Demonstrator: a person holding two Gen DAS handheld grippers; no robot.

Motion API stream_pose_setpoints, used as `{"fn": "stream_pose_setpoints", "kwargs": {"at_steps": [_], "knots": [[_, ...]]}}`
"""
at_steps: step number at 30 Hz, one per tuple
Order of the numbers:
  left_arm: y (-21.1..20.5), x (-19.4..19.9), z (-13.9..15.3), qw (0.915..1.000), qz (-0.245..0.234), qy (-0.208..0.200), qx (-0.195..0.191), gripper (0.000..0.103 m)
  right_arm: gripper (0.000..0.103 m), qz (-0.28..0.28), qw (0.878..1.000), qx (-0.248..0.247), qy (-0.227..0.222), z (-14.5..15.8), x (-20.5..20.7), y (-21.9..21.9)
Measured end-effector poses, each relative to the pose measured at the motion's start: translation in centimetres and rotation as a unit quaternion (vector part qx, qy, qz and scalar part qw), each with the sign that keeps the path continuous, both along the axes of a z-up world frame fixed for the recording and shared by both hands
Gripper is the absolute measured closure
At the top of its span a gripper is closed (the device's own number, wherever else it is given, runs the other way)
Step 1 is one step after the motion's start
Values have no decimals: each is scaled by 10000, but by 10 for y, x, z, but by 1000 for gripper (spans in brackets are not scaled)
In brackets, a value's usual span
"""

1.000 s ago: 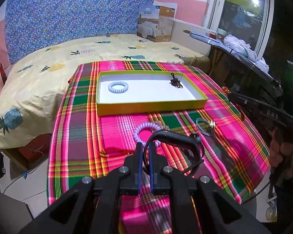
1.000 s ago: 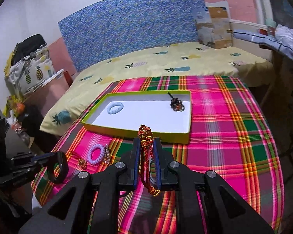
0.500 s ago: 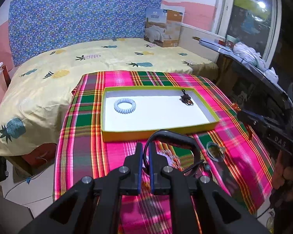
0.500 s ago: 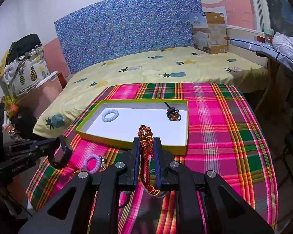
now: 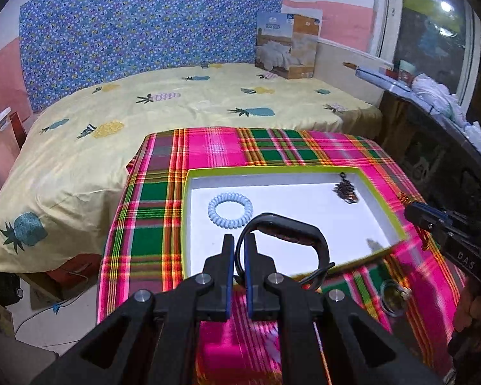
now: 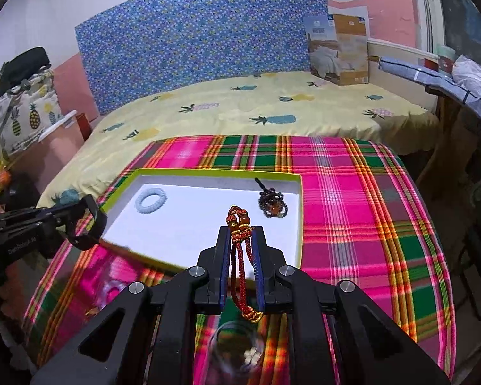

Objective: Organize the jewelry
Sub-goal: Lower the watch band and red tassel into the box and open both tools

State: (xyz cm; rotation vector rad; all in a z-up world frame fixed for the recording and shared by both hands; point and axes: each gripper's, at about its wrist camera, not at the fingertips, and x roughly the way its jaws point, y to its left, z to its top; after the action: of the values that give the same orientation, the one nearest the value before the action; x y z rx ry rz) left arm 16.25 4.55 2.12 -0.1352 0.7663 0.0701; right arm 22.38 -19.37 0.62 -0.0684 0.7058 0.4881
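A shallow white tray with a green rim point(image 5: 282, 170) point(image 6: 215, 172) lies on the plaid cloth. In it are a pale blue coil bracelet point(image 5: 230, 209) point(image 6: 150, 200) and a dark beaded bracelet point(image 5: 345, 189) point(image 6: 271, 204). My left gripper point(image 5: 237, 240) is shut on a black band bracelet point(image 5: 291, 227), held over the tray's near left part; it also shows in the right wrist view point(image 6: 85, 224). My right gripper point(image 6: 240, 232) is shut on a red and gold cord bracelet point(image 6: 240, 243), held above the tray's near edge.
A clear ring-like bangle point(image 5: 392, 298) lies on the cloth point(image 5: 144, 202) near the tray's front right; it also shows blurred below my right gripper point(image 6: 237, 346). A blurred pink piece point(image 6: 112, 288) lies left of it. The bed point(image 5: 144, 109) stands behind, a dark desk point(image 5: 439, 134) to the right.
Both grippers have moved forward toward the tray with their bracelets. The left one now hangs over the tray's near part; the loose pieces on the cloth have slipped under the grippers.
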Motion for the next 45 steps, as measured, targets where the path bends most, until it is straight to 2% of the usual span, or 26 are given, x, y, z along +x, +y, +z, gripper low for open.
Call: {"fn": "stream_pose_setpoints", "kwargs": {"at_steps": [17, 30, 33, 35, 37, 40, 45], "knots": [[12, 52, -42, 9984, 174, 525, 130, 97, 89, -247, 9973, -406, 560, -47, 62, 11], [13, 61, -51, 9974, 228, 661, 173, 96, 89, -158, 9955, -665, 652, -54, 70, 27], [13, 59, -50, 9976, 229, 635, 179, 94, 85, -170, 9959, -578, 681, -52, 70, 25], [14, 56, -47, 9979, 228, 580, 148, 85, 84, -167, 9962, -522, 677, -51, 69, 24], [14, 52, -43, 9984, 235, 504, 115, 78, 76, -168, 9965, -503, 643, -49, 66, 23], [12, 47, -37, 9986, 251, 453, 141, 77, 66, -163, 9970, -466, 602, -44, 58, 22], [8, 30, -26, 9990, 228, 348, 191, 77, 66, -175, 9974, -398, 567, -36, 40, 17]]}}
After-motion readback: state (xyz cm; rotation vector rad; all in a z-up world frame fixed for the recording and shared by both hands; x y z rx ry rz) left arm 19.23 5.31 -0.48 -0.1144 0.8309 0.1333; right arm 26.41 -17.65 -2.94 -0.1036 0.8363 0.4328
